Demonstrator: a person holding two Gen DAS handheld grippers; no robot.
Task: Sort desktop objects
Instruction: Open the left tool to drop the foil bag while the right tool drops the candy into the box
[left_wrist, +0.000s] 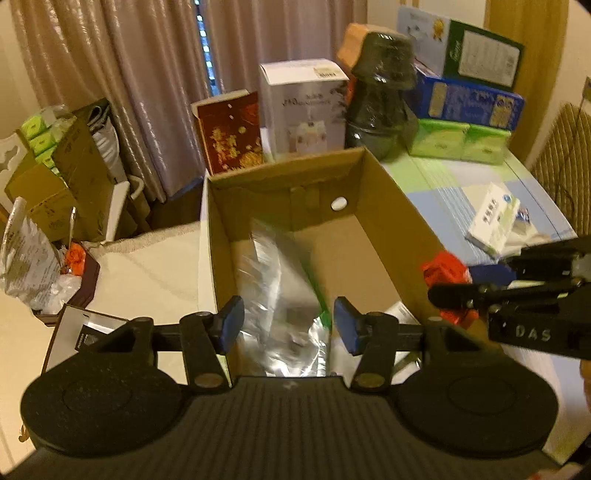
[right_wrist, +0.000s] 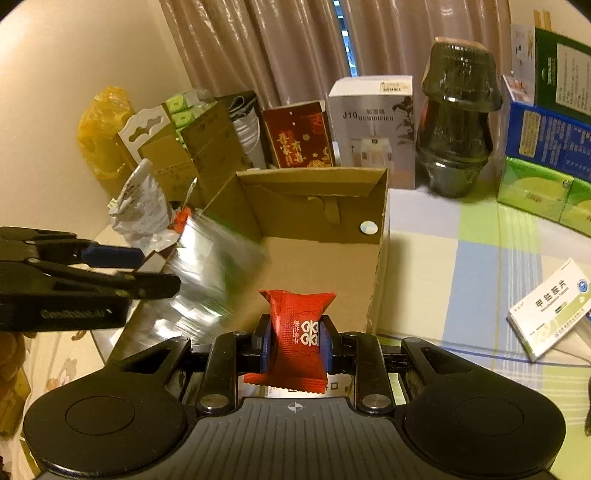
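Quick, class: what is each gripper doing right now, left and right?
Left gripper: open, holding nothing; the silver foil bag is blurred in the cardboard box.
Right gripper: closed on the red candy packet.

a white humidifier box (right_wrist: 373, 129) stands beside a dark wrapped jar (right_wrist: 456, 118) before beige curtains (right_wrist: 258, 48).

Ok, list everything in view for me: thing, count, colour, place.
cardboard box: 1, brown, open, table centre
foil bag: 1, silver, blurred, at box's left side
red packet: 1, red, in right gripper
medicine box: 1, white-green, table right
humidifier box: 1, white, behind box
dark jar: 1, black, wrapped, behind box
red book: 1, behind box
left gripper: open
right gripper: shut on packet
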